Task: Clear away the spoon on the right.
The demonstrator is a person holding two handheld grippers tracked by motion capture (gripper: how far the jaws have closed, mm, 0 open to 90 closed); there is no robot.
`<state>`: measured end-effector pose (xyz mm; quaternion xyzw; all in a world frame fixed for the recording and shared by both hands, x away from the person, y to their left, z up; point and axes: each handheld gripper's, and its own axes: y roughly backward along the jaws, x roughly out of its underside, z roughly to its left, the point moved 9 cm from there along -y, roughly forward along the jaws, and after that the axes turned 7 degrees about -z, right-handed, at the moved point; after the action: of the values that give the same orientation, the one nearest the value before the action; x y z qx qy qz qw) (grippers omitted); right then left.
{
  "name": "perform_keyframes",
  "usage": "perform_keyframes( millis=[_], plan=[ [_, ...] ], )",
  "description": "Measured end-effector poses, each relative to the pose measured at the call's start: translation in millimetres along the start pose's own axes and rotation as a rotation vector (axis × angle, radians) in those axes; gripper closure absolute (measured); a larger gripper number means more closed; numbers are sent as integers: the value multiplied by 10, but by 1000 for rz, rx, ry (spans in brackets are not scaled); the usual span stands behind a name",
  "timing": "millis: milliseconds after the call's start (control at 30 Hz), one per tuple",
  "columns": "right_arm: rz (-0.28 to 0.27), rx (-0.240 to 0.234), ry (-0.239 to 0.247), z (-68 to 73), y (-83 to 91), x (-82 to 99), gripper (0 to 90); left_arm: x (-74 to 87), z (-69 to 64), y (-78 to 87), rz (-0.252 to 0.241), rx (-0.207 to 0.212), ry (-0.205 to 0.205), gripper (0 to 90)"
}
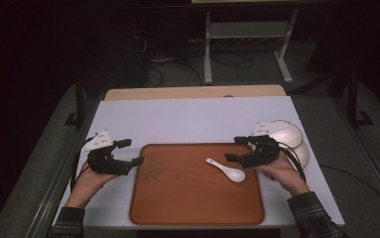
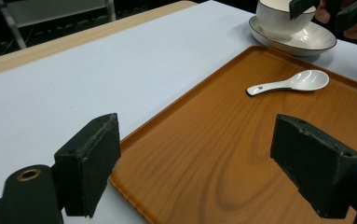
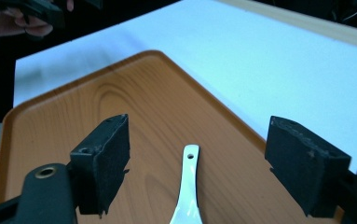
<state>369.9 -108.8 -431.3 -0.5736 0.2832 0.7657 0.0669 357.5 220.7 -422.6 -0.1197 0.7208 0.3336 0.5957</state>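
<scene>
A brown wooden tray [image 1: 177,198] lies on the white table near the front edge. A white ceramic spoon [image 1: 225,169] rests on its right part, handle pointing far-left. My left gripper [image 1: 130,152] stands open at the tray's left edge, jaws wide with nothing between them. In the left gripper view the spoon [image 2: 290,83] lies ahead on the tray [image 2: 213,154]. My right gripper [image 1: 235,148] is open over the tray's right edge, just beside the spoon. In the right gripper view the spoon [image 3: 188,186] lies between and below the jaws, untouched.
A white bowl on a saucer [image 1: 289,134] sits right of the tray, behind my right hand; in the left gripper view the bowl [image 2: 278,16] rests on the saucer [image 2: 302,42]. The table's wooden far edge [image 1: 192,91] lies beyond a white mat [image 1: 187,119].
</scene>
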Motion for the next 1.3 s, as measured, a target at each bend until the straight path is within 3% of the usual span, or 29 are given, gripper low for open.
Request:
perform_keyframes(
  millis=[500, 833, 1300],
  plan=[
    [-91, 27, 20, 9, 401, -188, 202, -69, -34, 38, -31, 13, -10, 153],
    [-142, 62, 15, -76, 706, -244, 203, -100, -39, 61, -54, 21, -12, 153],
    [-164, 62, 19, -93, 820, -274, 204, -112, -35, 65, -59, 23, -15, 153]
  ],
)
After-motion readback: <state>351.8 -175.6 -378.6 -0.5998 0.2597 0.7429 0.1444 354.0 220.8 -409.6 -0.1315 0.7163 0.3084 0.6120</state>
